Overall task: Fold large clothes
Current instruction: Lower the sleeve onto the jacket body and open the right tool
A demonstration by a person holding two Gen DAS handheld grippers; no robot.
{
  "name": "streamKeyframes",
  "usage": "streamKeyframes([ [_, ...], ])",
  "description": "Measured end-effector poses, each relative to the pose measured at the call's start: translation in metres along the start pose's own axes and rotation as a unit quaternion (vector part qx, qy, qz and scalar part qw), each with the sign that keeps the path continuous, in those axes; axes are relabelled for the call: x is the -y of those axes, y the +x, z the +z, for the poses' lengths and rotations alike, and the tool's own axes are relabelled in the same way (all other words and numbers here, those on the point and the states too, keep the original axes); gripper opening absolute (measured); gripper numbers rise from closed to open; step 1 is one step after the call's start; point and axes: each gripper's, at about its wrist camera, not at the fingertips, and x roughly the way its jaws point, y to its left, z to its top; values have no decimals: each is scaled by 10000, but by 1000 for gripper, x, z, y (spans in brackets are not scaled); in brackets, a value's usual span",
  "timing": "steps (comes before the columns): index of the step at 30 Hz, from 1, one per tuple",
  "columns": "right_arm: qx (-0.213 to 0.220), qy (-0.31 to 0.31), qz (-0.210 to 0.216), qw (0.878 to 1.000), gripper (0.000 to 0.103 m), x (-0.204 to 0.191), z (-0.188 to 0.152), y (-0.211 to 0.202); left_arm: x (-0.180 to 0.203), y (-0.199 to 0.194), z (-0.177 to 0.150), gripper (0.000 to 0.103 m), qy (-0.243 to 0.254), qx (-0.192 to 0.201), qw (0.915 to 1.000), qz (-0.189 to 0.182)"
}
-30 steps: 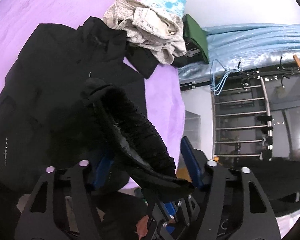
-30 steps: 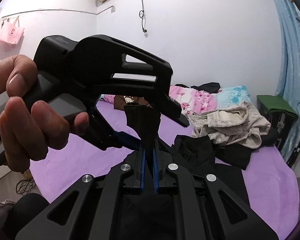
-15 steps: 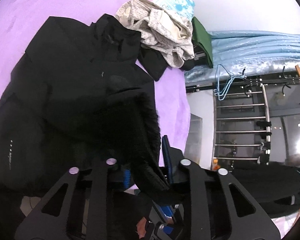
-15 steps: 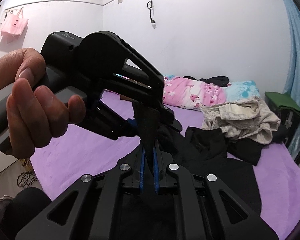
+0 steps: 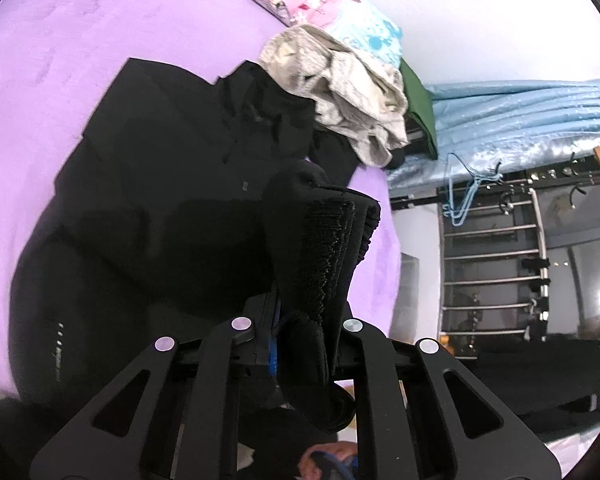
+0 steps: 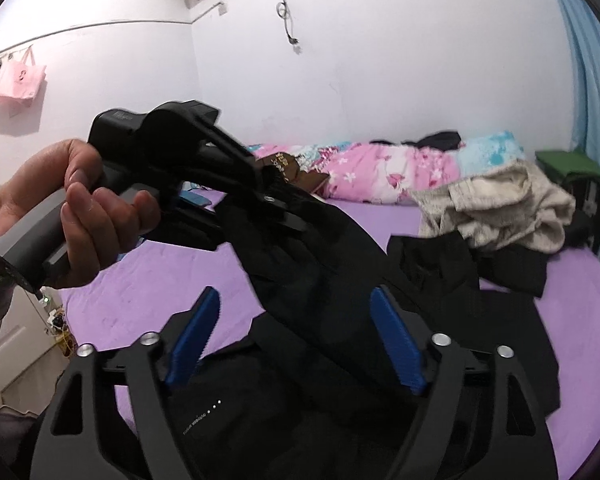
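Note:
A black jacket (image 5: 160,200) lies spread on the purple bed sheet (image 5: 100,40). My left gripper (image 5: 304,308) is closing on the jacket's ribbed cuff (image 5: 332,240), which stands pinched between its fingers. In the right wrist view a hand (image 6: 80,216) holds that left gripper (image 6: 284,216) up at the left, and the black sleeve (image 6: 300,264) hangs from it. My right gripper (image 6: 294,296) is opening. The sleeve runs down between its blue pads (image 6: 196,332), and neither pad presses on it. The jacket body (image 6: 440,340) lies beyond it.
A crumpled beige garment (image 5: 352,92) and other dark clothes sit past the jacket's collar. A pink floral quilt (image 6: 380,168) lies along the wall. A green item (image 5: 418,96), a light blue curtain (image 5: 520,120) and a hanger (image 5: 468,192) on a metal rack stand past the bed's right edge.
The left gripper's jaws have closed onto the cuff and it has sunk toward the jacket. The right gripper's jaws have sprung apart, letting go of the sleeve.

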Motion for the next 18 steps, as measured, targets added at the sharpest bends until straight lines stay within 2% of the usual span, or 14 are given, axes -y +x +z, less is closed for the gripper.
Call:
streamKeyframes([
  [6, -191, 128, -191, 9996, 79, 21, -19, 13, -23, -1, 7, 11, 37, 89, 9999, 64],
  [18, -515, 328, -750, 9953, 88, 73, -59, 20, -75, -10, 18, 11, -138, 286, 9993, 191],
])
